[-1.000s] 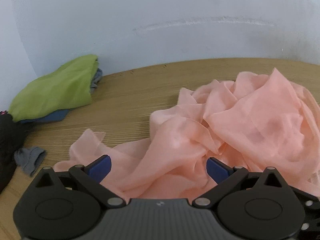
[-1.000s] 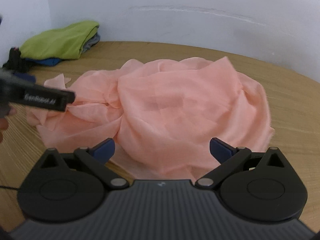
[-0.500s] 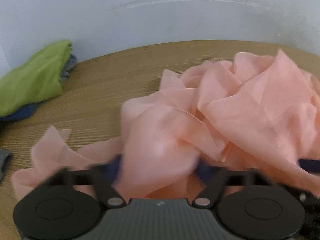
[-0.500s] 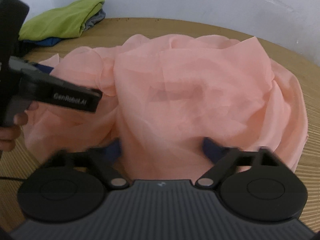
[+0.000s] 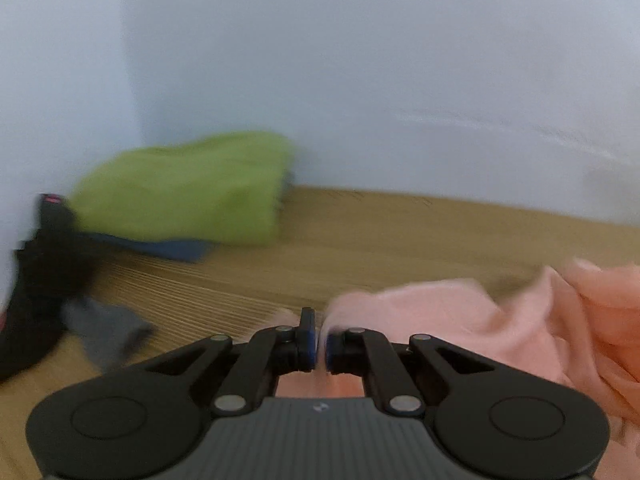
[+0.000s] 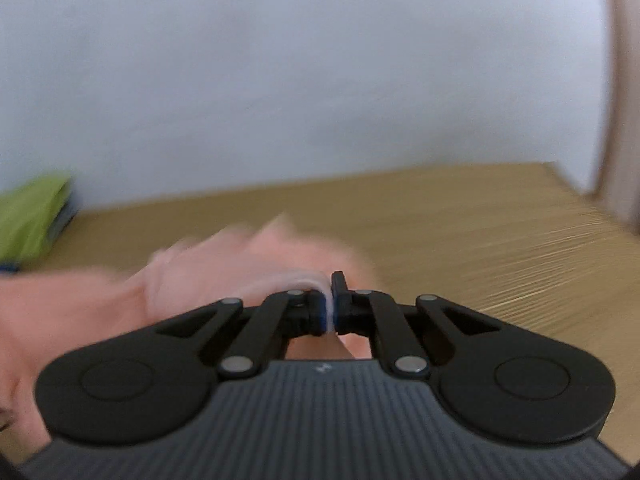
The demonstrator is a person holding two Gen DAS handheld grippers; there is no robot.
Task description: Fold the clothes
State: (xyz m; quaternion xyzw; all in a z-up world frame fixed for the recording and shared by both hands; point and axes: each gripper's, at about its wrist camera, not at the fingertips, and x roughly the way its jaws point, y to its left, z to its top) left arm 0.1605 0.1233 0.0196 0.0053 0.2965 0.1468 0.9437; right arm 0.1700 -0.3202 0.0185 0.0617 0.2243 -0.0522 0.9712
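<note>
A: Both grippers pinched the pink cloth (image 5: 460, 320) above the wooden table (image 5: 360, 240)?

B: Yes. The left gripper (image 5: 319, 344) and right gripper (image 6: 328, 308) had just clamped it, apparently to lift; spreading it flat looked next.

**Peach, lime and black over striped wood**

The sheer garment (image 5: 460, 320) is a plain peach-pink with no print, paler where it thins at its edges; it shows the same soft peach in the right wrist view (image 6: 240, 272). The tabletop (image 5: 380, 248) is honey-brown wood with fine parallel lines of grain. A lime-green folded cloth (image 5: 188, 188) lies over a blue one (image 5: 176, 249). Beside them are a small grey cloth (image 5: 108, 334) and a black cloth (image 5: 36, 300) with a spot of pink-red. The wall (image 5: 360, 80) is plain pale blue-white. Each tool, left (image 5: 317, 344) and right (image 6: 329, 308), is matte black with dark blue pads.
</note>
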